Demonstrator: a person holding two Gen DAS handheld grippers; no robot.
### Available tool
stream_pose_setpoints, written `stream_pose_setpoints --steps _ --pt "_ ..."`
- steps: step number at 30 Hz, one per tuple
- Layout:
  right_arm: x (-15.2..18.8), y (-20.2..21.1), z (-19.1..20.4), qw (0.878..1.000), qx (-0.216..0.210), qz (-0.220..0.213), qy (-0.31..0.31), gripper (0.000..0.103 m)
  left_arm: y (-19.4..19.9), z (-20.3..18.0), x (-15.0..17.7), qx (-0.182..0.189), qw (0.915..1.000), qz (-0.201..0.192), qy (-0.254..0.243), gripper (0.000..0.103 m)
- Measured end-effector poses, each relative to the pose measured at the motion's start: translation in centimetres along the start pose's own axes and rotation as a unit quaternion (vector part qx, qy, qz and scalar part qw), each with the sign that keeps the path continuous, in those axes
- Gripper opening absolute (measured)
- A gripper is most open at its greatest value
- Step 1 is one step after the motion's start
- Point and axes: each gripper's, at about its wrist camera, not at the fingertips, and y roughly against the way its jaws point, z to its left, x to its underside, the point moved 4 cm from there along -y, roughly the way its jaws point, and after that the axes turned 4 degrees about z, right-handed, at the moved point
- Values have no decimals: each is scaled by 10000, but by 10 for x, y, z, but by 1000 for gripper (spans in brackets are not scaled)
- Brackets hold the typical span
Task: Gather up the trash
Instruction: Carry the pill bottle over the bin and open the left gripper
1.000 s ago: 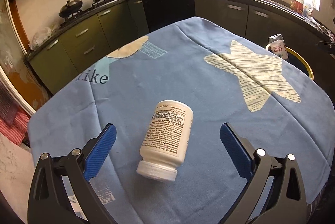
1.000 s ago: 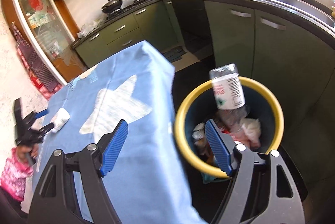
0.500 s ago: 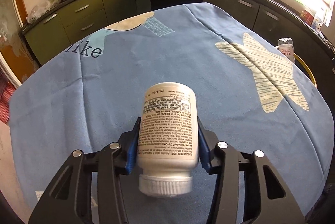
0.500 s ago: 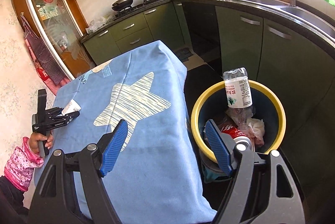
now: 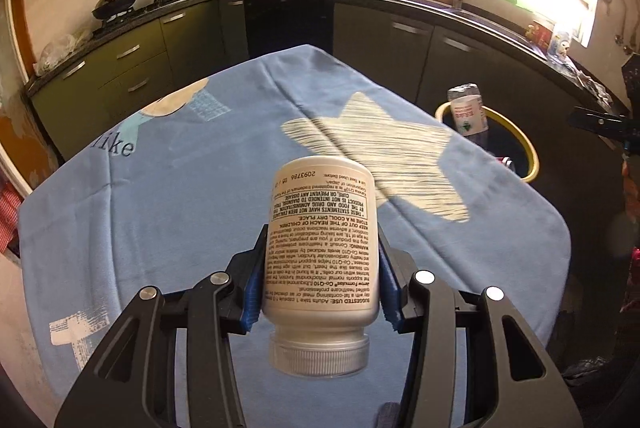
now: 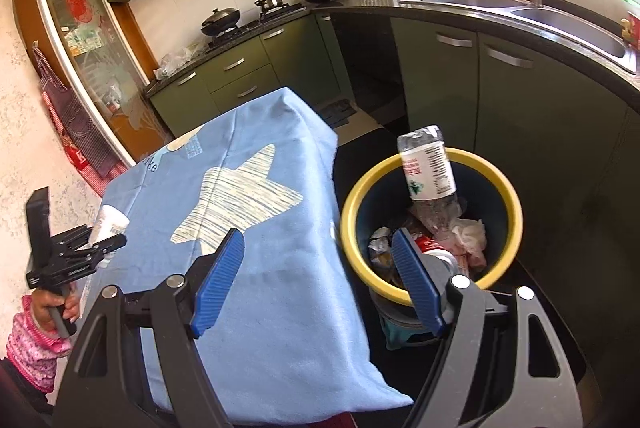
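The left gripper [image 5: 320, 280] has just closed its blue pads on the white plastic pill bottle with a printed label [image 5: 322, 240], which a second ago lay loose on the blue star-patterned tablecloth [image 5: 160, 208] between wide jaws; it now hangs cap-down, lifted clear of the cloth. That clears the table, so what seems left is carrying it across to the yellow-rimmed dark bin [image 6: 430, 228] just beyond the table's edge, already holding a clear plastic bottle [image 6: 428, 170]. The right gripper [image 6: 316, 280] hovers open and empty near the bin

Black angular gripper frames [image 6: 316, 284] with silver screws and ribbed blue pads [image 6: 218, 282]; lower left, a pink patterned sleeve [image 6: 34, 352].
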Motion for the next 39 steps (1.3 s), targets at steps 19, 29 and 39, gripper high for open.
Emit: stream_pose_setpoints --steps 19,29,39 --pt "20 26 -110 9942 686 -197 -804 73 -106 -237 -135 1486 9781 598 -1331 47" --pt "24 27 -139 9912 702 -216 -1105 74 -207 -278 -163 1164 9819 998 -1111 47" --pt "23 21 -123 9938 542 -138 -963 75 -157 -254 -148 1052 9891 657 -790 85"
